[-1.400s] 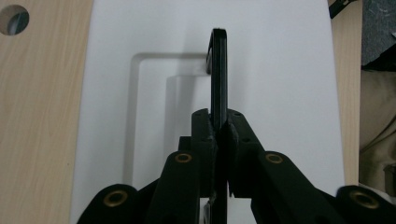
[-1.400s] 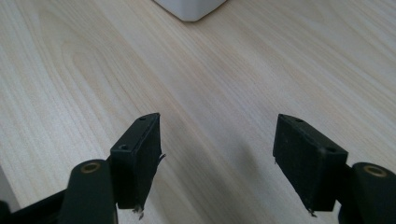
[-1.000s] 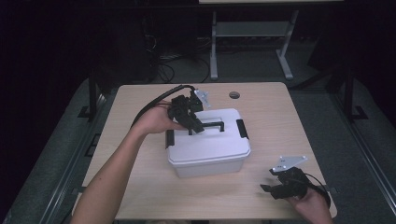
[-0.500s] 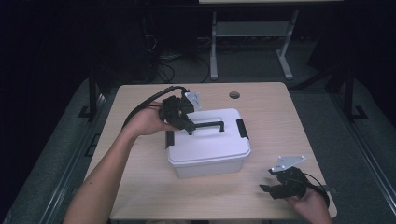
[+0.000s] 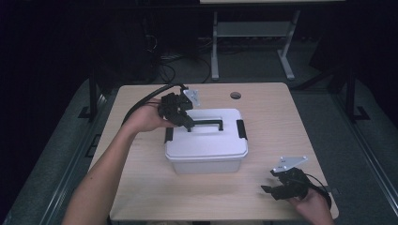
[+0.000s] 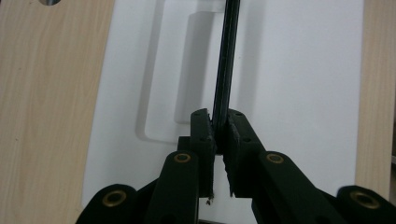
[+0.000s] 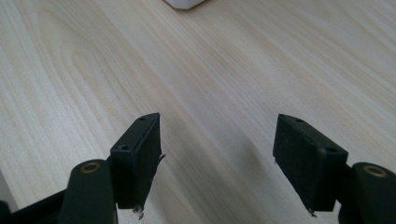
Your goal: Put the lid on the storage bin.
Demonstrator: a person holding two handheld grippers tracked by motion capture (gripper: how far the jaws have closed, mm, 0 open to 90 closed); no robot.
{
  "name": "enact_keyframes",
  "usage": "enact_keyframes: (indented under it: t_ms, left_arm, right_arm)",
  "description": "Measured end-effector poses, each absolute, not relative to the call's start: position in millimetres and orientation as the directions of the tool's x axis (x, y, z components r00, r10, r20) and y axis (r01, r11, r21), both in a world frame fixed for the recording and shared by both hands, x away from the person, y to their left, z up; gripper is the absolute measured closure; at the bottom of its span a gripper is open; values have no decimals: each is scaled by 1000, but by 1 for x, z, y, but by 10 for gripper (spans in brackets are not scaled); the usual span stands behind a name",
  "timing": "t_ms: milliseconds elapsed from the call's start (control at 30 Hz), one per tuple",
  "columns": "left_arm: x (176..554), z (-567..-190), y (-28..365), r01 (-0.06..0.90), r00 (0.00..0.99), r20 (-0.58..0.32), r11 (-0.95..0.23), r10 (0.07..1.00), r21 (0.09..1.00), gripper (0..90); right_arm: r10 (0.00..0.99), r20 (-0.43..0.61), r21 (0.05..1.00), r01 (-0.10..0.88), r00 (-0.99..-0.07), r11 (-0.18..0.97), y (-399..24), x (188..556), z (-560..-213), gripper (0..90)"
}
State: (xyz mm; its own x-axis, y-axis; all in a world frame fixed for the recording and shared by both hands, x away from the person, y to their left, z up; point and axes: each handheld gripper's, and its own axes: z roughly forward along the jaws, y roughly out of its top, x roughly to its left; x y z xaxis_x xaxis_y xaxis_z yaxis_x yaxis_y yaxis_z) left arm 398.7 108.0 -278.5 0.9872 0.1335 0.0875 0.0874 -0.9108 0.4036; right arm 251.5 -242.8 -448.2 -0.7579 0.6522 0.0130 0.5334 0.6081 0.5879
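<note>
A white plastic box [image 5: 206,152] with a flat lid [image 6: 299,93] sits in the middle of the wooden table [image 5: 281,122]. Its thin black handle [image 6: 229,56] stands up out of the recess in the lid. My left gripper [image 6: 219,128] is shut on the near end of that handle, at the handle's left end [image 5: 187,125] in the high view. My right gripper [image 7: 217,140] rests low over bare wood near the table's front right corner [image 5: 267,190], jaws wide apart with nothing between them.
Black latches [image 5: 241,129] clamp the box's short sides. A round cable hole [image 5: 235,95] lies in the table behind the box. A white corner of the box [image 7: 184,3] shows at the top of the right gripper view. A metal frame [image 5: 216,51] stands beyond the table.
My left hand and its gripper have shifted a little to the left over the lid. The right hand has kept still.
</note>
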Motion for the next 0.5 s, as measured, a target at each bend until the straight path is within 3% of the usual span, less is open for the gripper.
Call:
enact_keyframes:
  t_ms: [500]
  left_arm:
    - [402,-277,112,109,981,103,-909,163,402,794]
  right_arm:
    - [653,14,588,535,-757,607,-242,252,-448,316]
